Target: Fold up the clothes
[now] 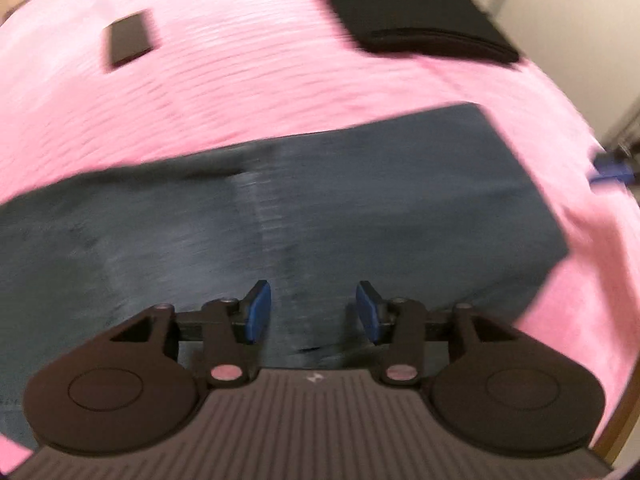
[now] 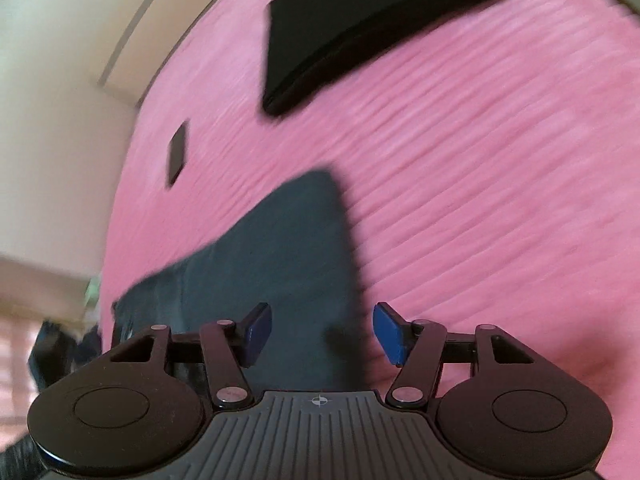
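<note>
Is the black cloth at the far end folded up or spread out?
Folded. The black cloth is a neat thick rectangle with stacked layers along its edge, lying on the pink cover.

1. The pink bed cover (image 1: 248,92) lies broad and bare between the things on it, so a gripper could pass there.
2. The folded dark blue garment (image 1: 320,208) lies flat under the left gripper (image 1: 314,312), low and no barrier.
3. A folded black garment (image 1: 416,16) sits well apart at the far side.
4. A small black rectangle (image 1: 130,38) lies alone, far left.
5. Beside the right gripper (image 2: 322,330), open pink cover (image 2: 500,200) spreads to the right.
</note>
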Action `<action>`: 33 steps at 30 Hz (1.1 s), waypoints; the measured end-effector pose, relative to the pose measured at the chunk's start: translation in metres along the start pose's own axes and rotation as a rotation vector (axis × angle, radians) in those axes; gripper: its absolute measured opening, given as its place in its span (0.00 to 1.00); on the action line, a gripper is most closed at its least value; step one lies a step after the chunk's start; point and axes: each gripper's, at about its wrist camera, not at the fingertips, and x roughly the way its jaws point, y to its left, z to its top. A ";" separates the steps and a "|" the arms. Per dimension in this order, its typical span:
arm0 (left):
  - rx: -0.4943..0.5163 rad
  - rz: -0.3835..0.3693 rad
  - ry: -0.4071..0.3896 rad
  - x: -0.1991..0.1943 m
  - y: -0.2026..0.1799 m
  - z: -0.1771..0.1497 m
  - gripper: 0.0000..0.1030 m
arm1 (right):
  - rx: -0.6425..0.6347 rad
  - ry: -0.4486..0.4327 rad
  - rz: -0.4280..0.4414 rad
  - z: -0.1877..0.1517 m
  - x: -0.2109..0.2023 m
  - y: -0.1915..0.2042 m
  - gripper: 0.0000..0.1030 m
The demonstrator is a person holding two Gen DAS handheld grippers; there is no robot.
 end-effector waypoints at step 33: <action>0.055 -0.147 -0.074 -0.013 0.034 0.011 0.14 | 0.092 0.045 0.056 -0.013 0.052 -0.010 0.72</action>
